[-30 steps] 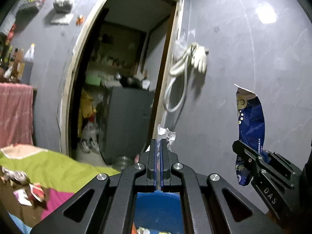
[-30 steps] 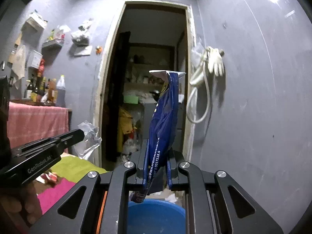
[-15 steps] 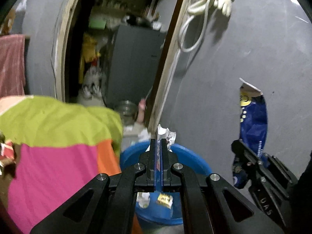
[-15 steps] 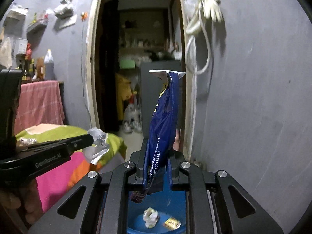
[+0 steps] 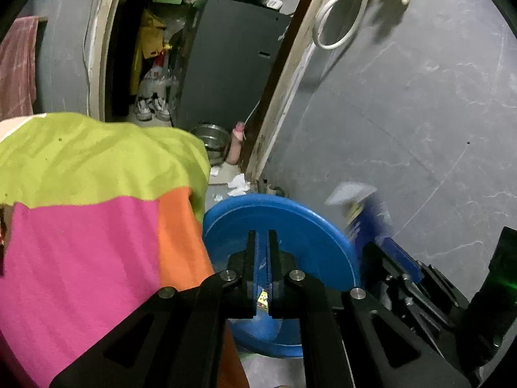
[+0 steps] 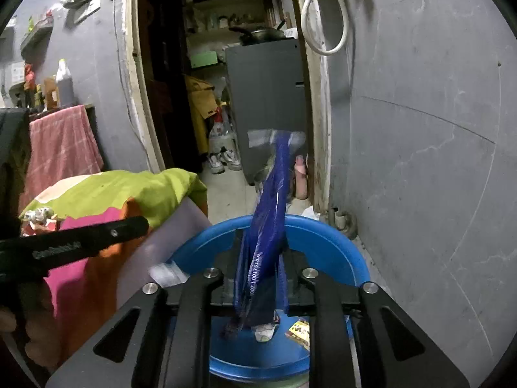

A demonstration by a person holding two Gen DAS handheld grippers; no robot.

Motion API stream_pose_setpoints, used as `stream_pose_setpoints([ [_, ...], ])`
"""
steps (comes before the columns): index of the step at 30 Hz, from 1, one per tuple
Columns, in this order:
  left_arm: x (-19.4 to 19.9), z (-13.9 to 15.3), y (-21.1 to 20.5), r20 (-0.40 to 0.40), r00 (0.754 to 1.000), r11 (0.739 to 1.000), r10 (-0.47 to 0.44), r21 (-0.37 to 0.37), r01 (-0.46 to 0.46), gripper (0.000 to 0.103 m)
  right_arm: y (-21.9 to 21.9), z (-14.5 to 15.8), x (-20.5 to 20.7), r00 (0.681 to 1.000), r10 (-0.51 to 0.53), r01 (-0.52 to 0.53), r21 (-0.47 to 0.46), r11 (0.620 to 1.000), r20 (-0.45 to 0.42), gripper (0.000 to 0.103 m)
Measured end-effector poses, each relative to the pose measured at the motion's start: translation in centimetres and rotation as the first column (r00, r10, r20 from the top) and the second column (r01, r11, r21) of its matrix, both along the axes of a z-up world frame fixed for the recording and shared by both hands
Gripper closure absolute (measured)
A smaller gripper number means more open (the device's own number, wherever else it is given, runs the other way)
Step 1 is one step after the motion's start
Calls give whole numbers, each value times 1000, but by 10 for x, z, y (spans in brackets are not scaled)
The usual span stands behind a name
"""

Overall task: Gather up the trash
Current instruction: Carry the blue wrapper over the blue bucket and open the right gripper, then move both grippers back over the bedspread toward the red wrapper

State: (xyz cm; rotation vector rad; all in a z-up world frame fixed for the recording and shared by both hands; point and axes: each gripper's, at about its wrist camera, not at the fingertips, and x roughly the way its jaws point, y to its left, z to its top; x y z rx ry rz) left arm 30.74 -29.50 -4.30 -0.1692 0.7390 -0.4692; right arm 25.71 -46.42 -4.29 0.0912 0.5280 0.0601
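A blue plastic basin stands on the floor by the grey wall; it also shows in the right wrist view, with a few scraps of trash inside. My left gripper is over the basin, nearly closed with a thin gap, and empty. A crumpled white wrapper is blurred in the air at the basin's left rim. My right gripper is shut on a blue snack wrapper that stands up above the basin; the wrapper also shows blurred in the left wrist view.
A table with a green, pink and orange cloth stands left of the basin, with trash bits on it. An open doorway leads to a cluttered room. Paper scraps lie on the floor behind the basin. A grey wall is at the right.
Both grippers tilted down toward the basin. The left gripper let go of the crumpled white wrapper, which falls toward the basin. The right gripper moved lower, still holding the blue wrapper.
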Motion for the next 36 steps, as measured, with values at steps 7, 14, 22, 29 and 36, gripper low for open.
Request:
stream_pose_setpoints([
  [7,-16,32,19,92,996,999,14,-40,-10,86,5,21,-9,998,-2,2,-1,1000,56,73],
  [14,-40,71,56,205,977,997,55,-70,-42,71,17,65,-36,981,-10,10,2,1000,196,52],
  [22,-72,109,113,331,933,989,139,-86,-117,34,55,113,-58,944,41,-43,-2,999,326,29],
  [29,-96,126,179,421,876,972,235,-85,-219,10,102,133,-66,905,116,-132,10,991,408,3],
  [36,-122,125,238,478,818,944,320,-91,-316,2,153,138,-77,857,176,-197,-8,980,483,0],
])
